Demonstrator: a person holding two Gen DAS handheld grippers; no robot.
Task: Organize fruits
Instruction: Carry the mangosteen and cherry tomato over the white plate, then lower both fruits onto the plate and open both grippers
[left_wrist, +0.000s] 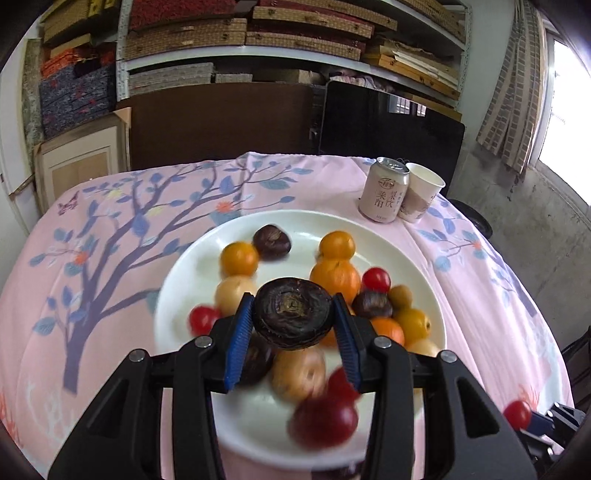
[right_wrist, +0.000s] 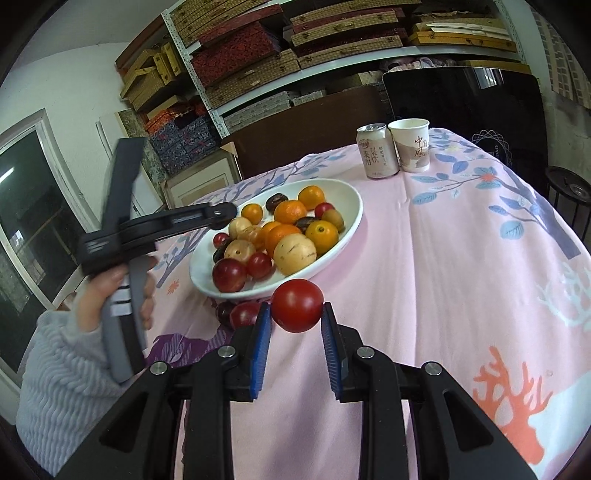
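Above the near part of the plate (left_wrist: 173, 273), a dark, flat, ringed chestnut (left_wrist: 292, 313) is gripped between the blue pads of the left gripper (left_wrist: 293, 314); its skin is wrinkled brown-black with a paler centre. A smooth, glossy red tomato (right_wrist: 297, 305) is clamped in the right gripper (right_wrist: 297, 308), held over the pink tablecloth (right_wrist: 443, 258) just off the plate's near rim. The white plate is piled with oranges, yellow fruits, red tomatoes and more chestnuts, and sits toward the table's left side. Two red fruits (right_wrist: 240, 314) lie on the cloth beside the plate's near edge. A can (right_wrist: 376, 151) and a paper cup (right_wrist: 410, 144) stand touching near the far edge. The cloth to the right of the plate is bare up to the table's right edge. A hand (right_wrist: 110, 295) in a grey sleeve is seen holding the left gripper's handle.
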